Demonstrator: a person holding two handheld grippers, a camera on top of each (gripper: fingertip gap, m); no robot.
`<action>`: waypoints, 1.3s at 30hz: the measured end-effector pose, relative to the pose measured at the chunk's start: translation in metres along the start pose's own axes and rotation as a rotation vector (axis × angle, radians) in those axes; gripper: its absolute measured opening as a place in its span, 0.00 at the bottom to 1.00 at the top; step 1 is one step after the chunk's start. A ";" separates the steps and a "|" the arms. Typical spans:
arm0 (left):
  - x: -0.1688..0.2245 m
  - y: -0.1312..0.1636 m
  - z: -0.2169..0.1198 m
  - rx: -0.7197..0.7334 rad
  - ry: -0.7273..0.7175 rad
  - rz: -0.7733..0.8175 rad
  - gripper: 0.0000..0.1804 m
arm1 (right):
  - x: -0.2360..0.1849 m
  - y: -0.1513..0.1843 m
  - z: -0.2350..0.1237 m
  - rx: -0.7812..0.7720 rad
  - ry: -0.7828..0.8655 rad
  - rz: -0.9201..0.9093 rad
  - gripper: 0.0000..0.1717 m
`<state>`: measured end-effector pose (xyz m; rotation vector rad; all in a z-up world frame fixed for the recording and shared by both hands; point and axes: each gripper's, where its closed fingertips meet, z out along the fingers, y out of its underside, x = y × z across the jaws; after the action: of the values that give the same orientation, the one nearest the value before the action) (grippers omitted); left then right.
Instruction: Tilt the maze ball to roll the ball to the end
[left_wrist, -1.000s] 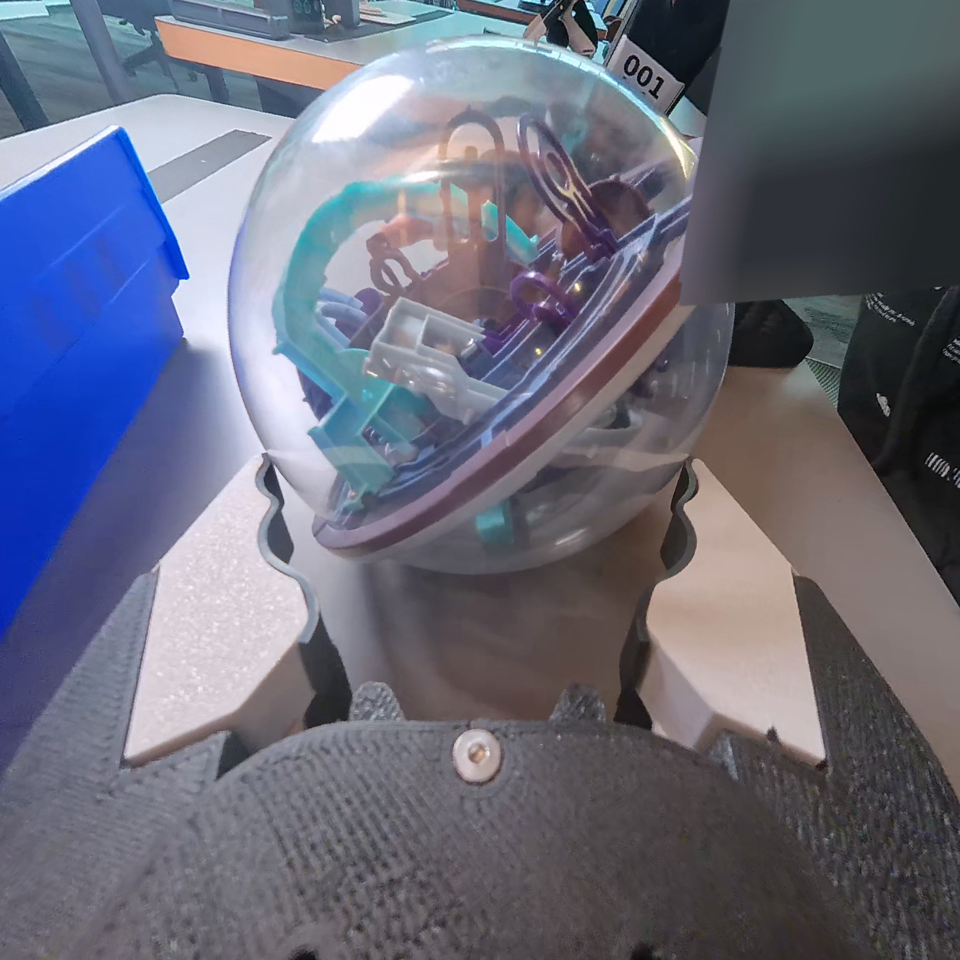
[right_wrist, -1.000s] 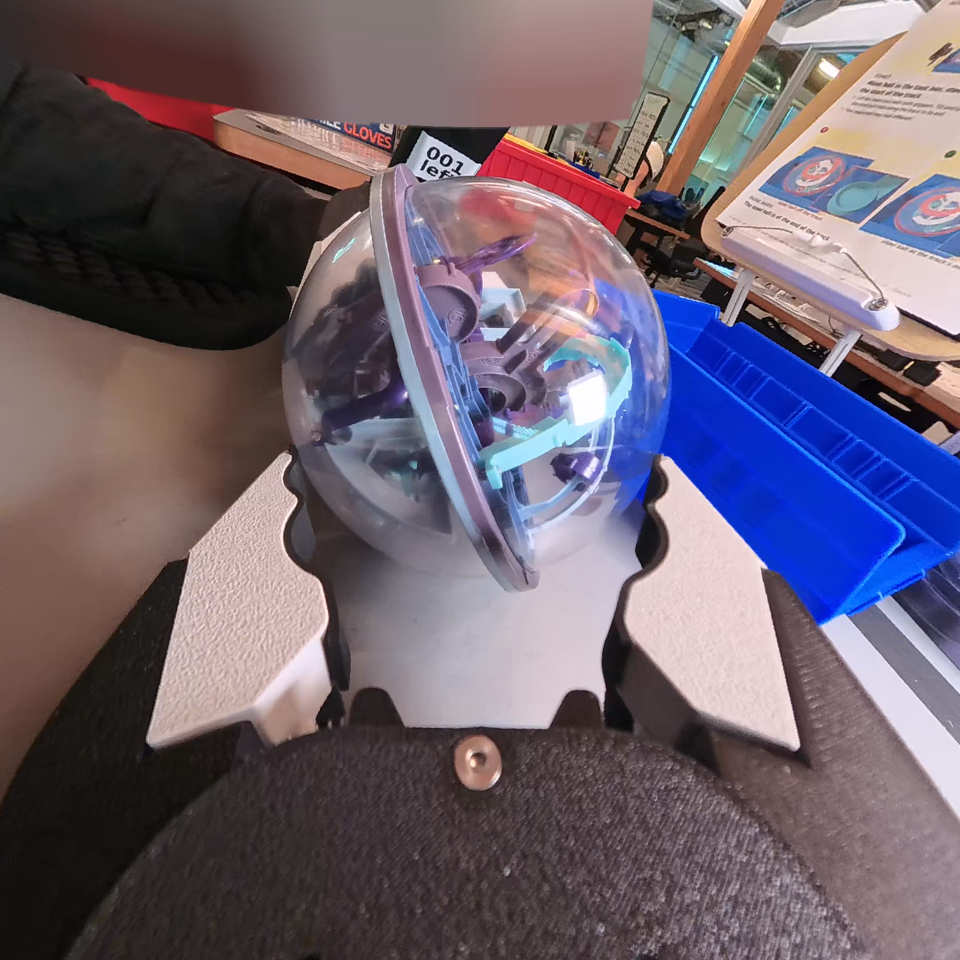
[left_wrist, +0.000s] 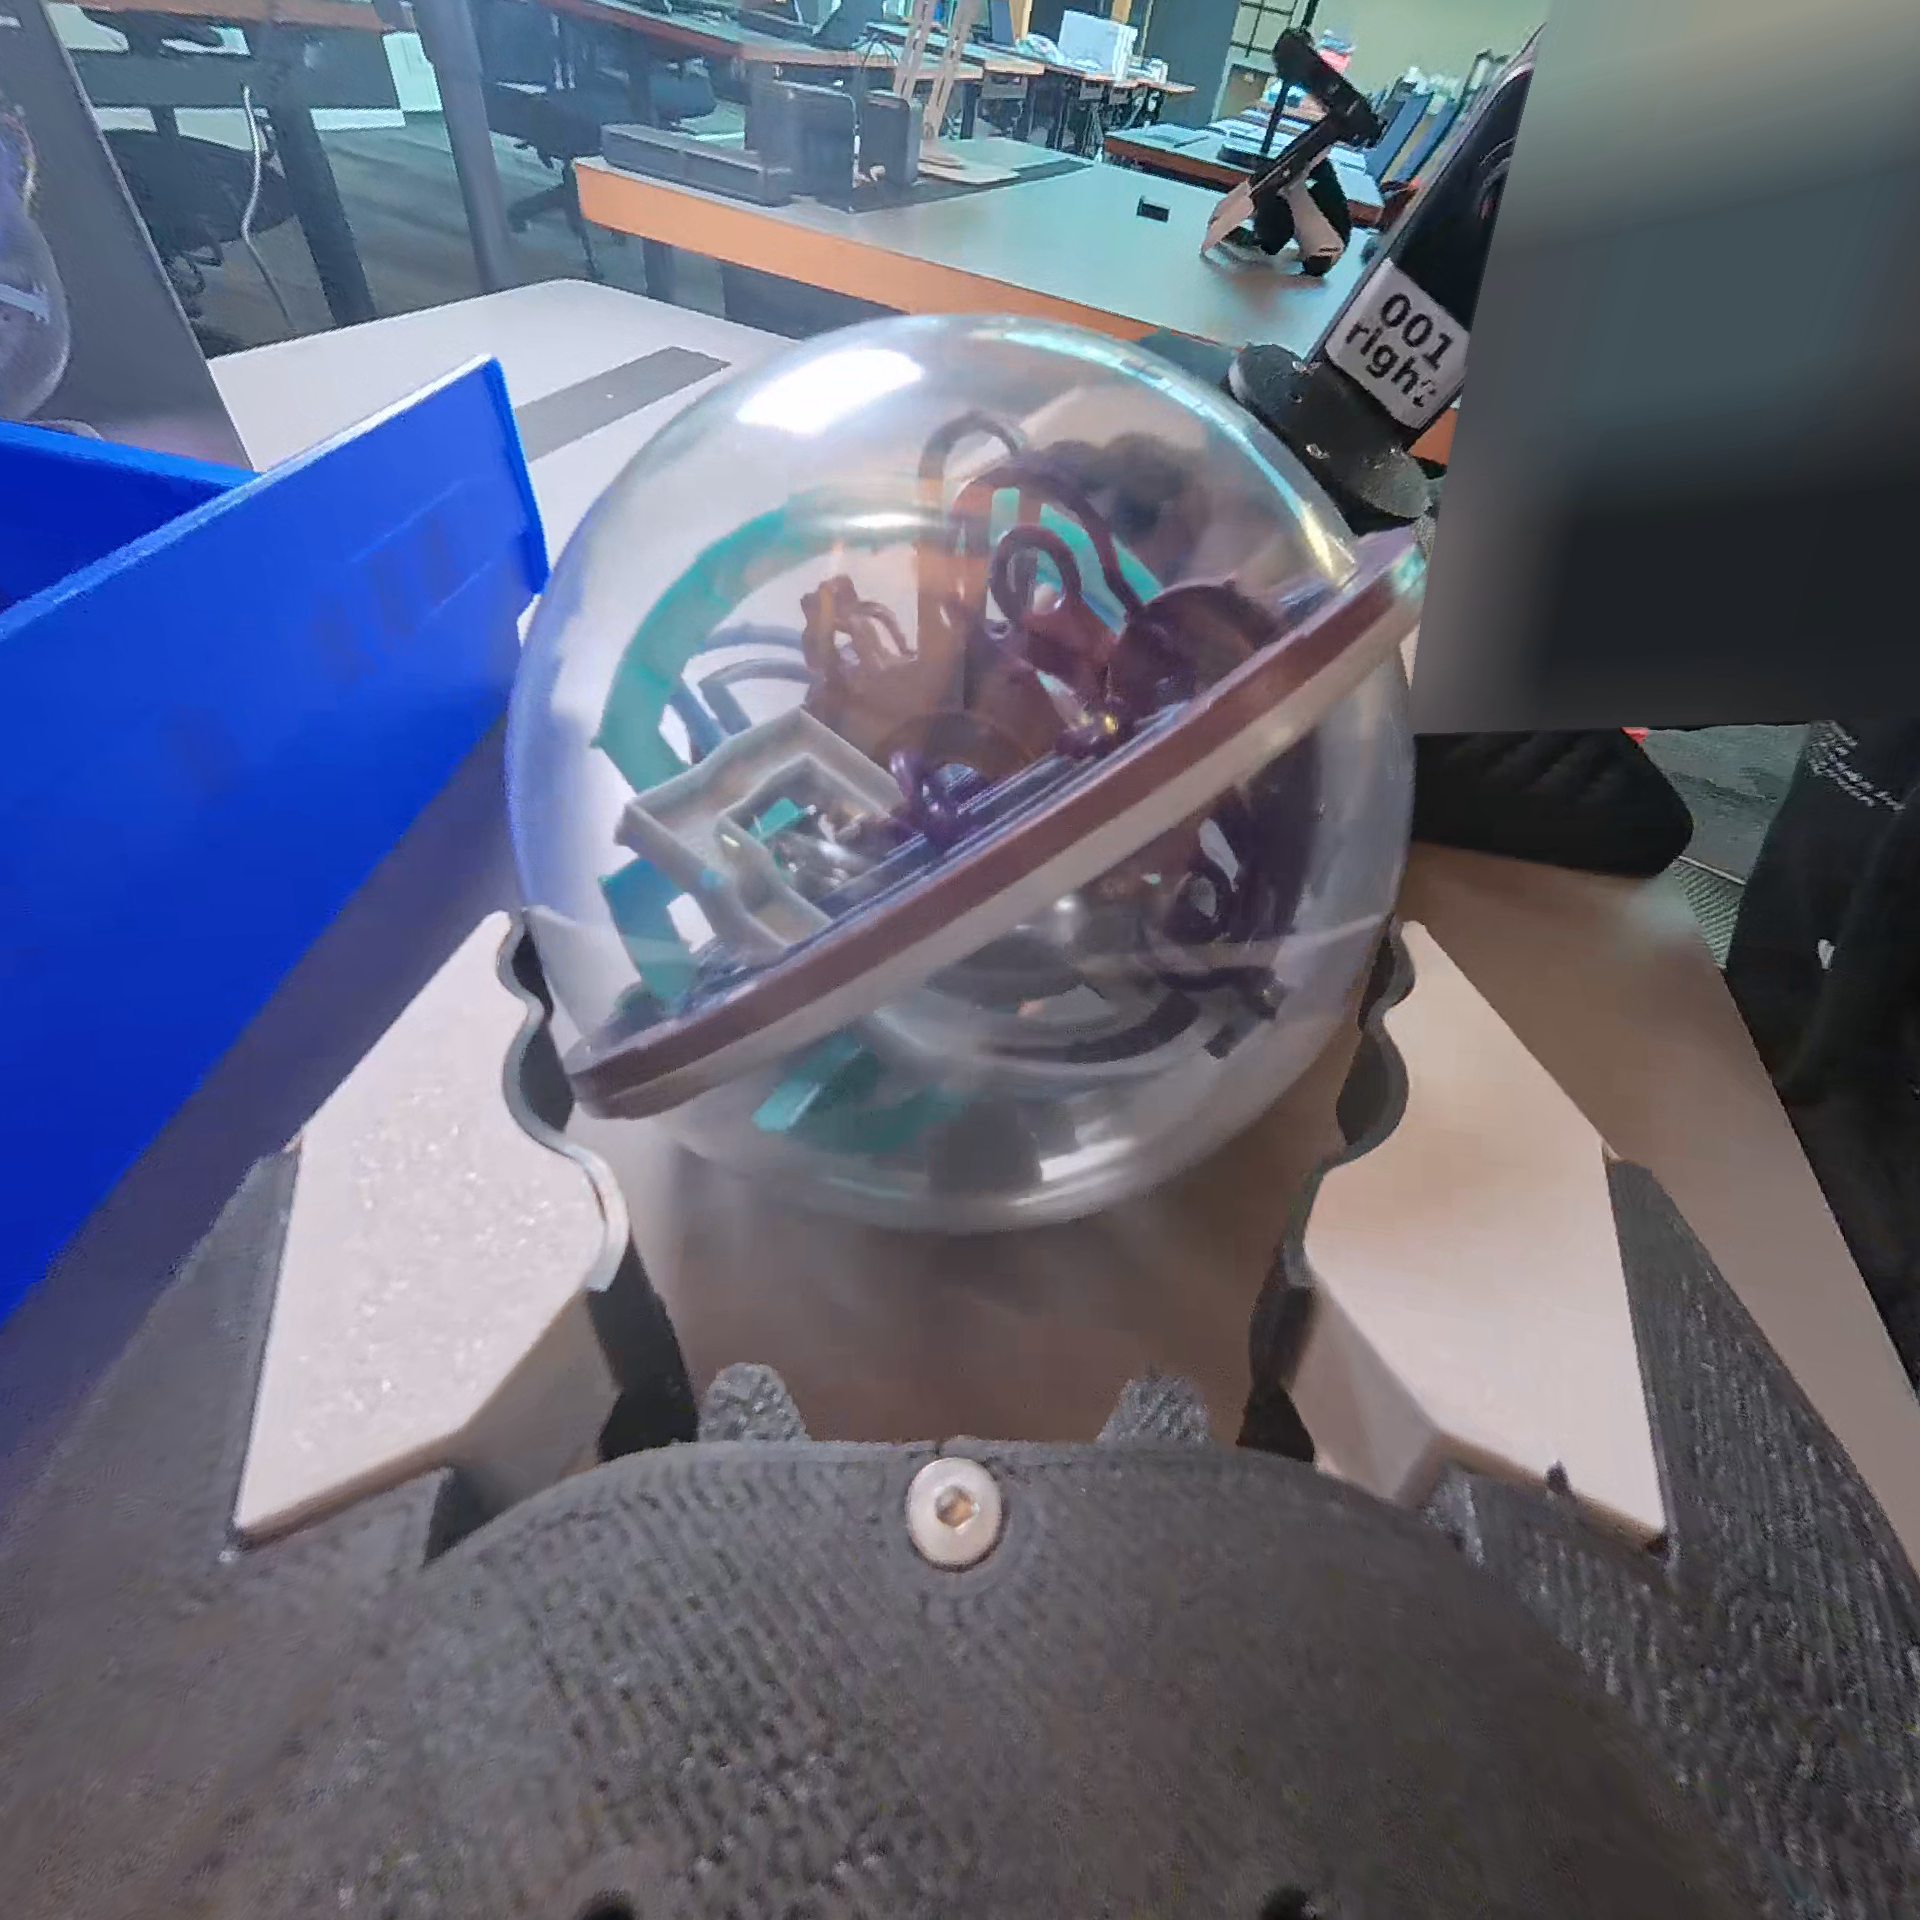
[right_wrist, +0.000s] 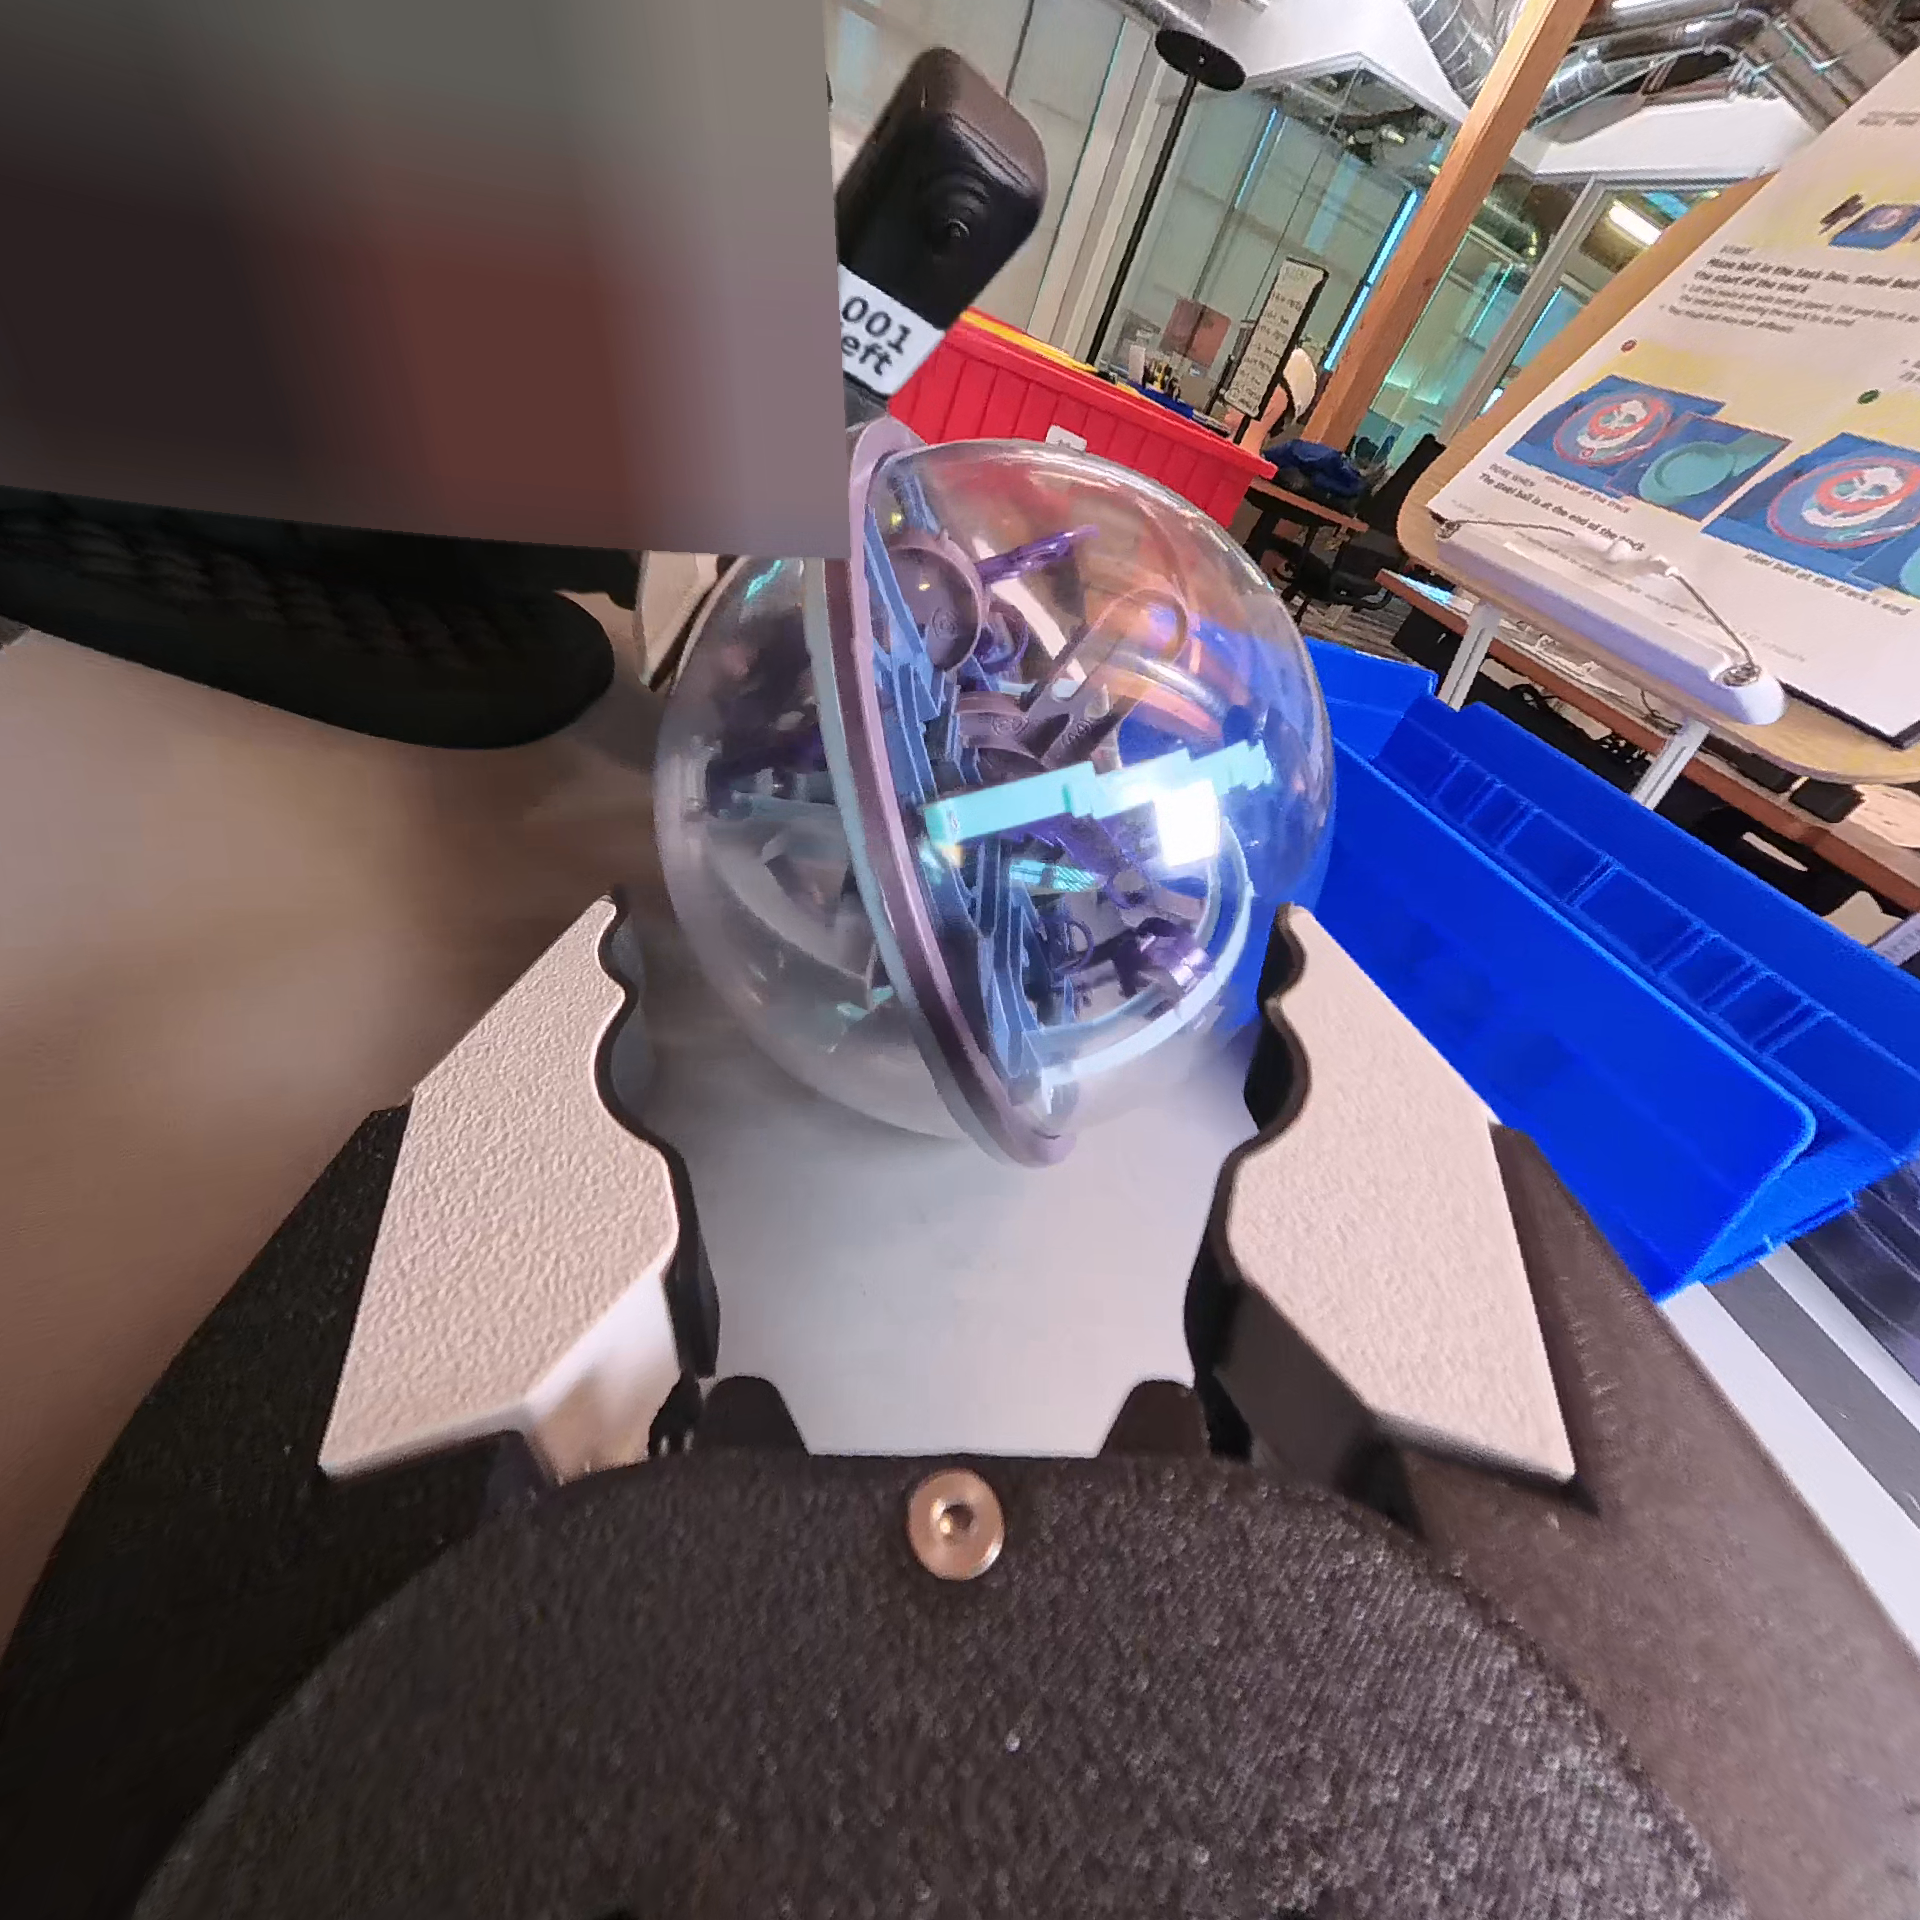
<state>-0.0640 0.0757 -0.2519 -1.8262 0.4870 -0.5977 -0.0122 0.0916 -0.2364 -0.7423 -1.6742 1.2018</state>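
The maze ball (left_wrist: 966, 769) is a clear sphere with teal, purple and grey tracks and a brown ring around its middle. My left gripper (left_wrist: 956, 940) is shut on it, with both fingertips against its sides. My right gripper (right_wrist: 948, 920) grips the same maze ball (right_wrist: 987, 790) from the opposite side, fingertips on its lower flanks. The ring runs tilted, low left to high right, in the left wrist view and stands nearly upright in the right wrist view. Each gripper's body shows behind the sphere in the other's view: the right one (left_wrist: 1340, 436) and the left one (right_wrist: 935, 197). I cannot pick out the small ball for sure.
A blue bin (left_wrist: 260, 727) stands close beside the sphere and also shows in the right wrist view (right_wrist: 1610, 987). The beige table (left_wrist: 1558, 987) lies below. A person's dark sleeve (right_wrist: 312, 613) rests on it. An instruction board (right_wrist: 1714, 364) and a red bin (right_wrist: 1070, 405) stand behind.
The sphere has turned in the grip: the teal track in the right wrist view now lies level. Both cameras sit higher and show more of the room. The left jaws widened and the right narrowed.
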 end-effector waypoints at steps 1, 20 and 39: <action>0.000 0.000 -0.001 0.006 0.014 -0.007 0.83 | -0.001 -0.001 0.000 0.003 -0.004 0.001 0.67; 0.005 0.015 0.001 -0.013 0.181 -0.109 0.82 | 0.007 0.026 0.021 -0.123 -0.050 -0.006 0.77; -0.003 0.001 -0.016 0.041 0.052 0.004 0.80 | 0.009 0.020 0.017 -0.094 -0.020 -0.015 0.75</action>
<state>-0.0763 0.0649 -0.2493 -1.7744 0.5097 -0.6495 -0.0322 0.0994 -0.2537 -0.7759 -1.7600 1.1296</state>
